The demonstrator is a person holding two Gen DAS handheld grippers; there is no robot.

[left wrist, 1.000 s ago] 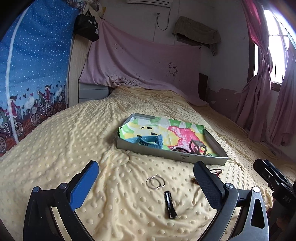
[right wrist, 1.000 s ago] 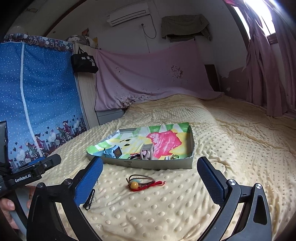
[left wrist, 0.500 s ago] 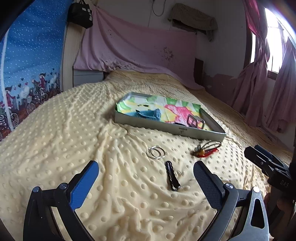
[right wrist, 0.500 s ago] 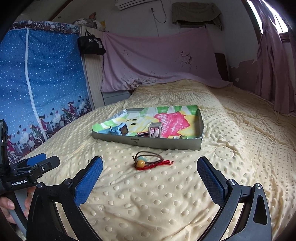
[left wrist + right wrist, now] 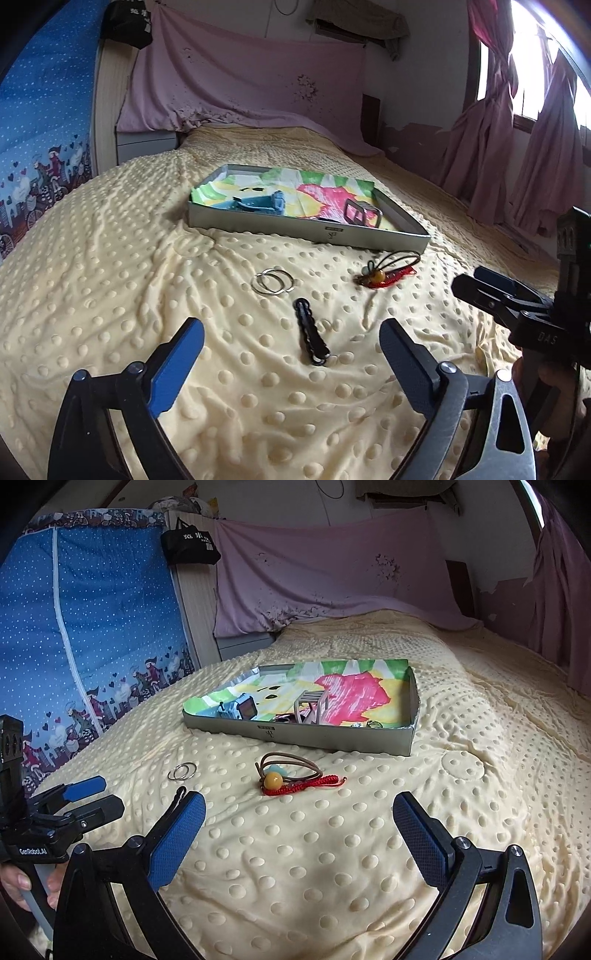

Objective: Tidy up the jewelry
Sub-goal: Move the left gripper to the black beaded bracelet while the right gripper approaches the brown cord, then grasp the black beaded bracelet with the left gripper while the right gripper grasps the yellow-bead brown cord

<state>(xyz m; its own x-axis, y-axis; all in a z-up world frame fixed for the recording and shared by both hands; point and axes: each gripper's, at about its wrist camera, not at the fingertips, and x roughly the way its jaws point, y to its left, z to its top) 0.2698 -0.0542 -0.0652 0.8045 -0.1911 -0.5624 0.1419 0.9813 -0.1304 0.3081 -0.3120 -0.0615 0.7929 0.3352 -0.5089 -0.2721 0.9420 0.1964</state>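
Home bedroom: bed, curtained window.

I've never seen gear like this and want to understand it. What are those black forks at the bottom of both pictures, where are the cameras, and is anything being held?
They are hand-held two-finger grippers, one per hand, each carrying a forward-looking fisheye camera. The left gripper has empty jaws that are closing slightly; the right gripper stands open and empty. On the yellow dotted blanket lie a black hair clip, two silver hoops and a beaded cord bracelet. Behind them, a shallow box holds a blue watch and other pieces.
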